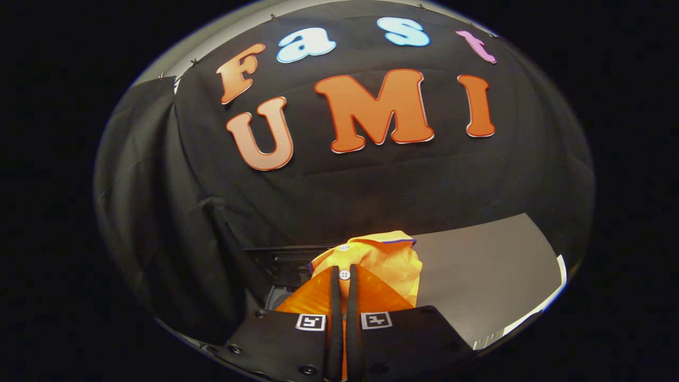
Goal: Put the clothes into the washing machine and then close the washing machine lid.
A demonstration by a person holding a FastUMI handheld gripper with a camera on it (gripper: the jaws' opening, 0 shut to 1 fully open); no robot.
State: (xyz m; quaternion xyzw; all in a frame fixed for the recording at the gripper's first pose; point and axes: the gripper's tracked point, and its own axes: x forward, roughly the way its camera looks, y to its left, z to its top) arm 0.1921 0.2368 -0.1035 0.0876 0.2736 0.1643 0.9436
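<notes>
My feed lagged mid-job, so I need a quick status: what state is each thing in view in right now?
hand-held gripper: fingers nearly together, shut on the orange garment.
orange garment: bunched, lifted, pinched near a white button, hanging ahead of the fingers.
washing machine: dark opening visible behind the garment; garment not yet inside.
grey surface: flat, to the right of the garment; cannot tell whether it is the lid.

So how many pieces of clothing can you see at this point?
1. An orange shirt is pinched between the fingers of the gripper, held up over the grey washing machine. Others may be hidden below the gripper.
</notes>
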